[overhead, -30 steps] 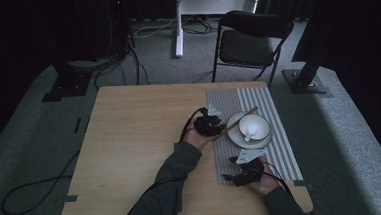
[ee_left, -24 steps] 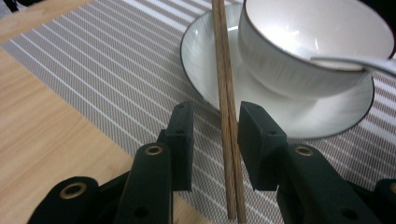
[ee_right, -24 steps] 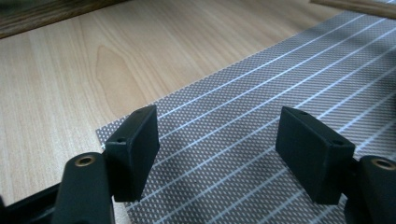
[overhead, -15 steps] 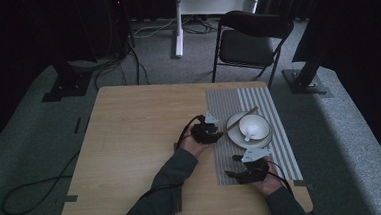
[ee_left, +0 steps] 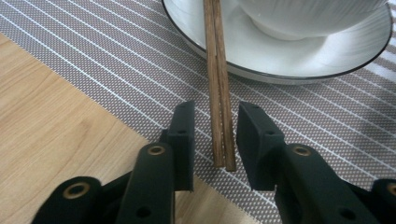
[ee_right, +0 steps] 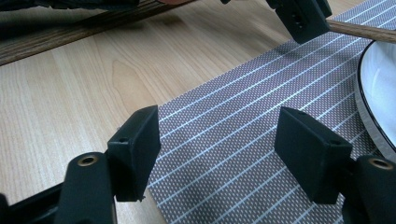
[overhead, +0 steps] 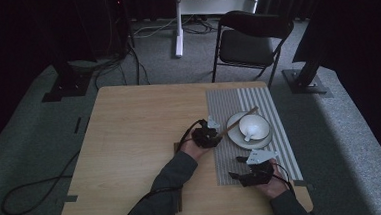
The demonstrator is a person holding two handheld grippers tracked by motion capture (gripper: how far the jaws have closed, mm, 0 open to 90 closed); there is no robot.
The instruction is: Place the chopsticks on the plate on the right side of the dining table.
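Observation:
A pair of wooden chopsticks leans on the rim of a white plate that holds a white bowl, with their near ends on the striped placemat. My left gripper straddles those ends. Its jaws have just been closing, and a small gap shows on each side of the sticks. In the high view the left gripper sits at the mat's left edge beside the plate, with the chopsticks slanting up over it. My right gripper is open over the mat with nothing between its jaws, near the front edge.
The placemat covers the right part of the wooden table. A black folding chair stands behind the table. Cables lie on the grey floor at the left.
The left gripper has come down toward me onto the chopsticks' near ends and its jaws have narrowed around them. The right gripper has barely shifted.

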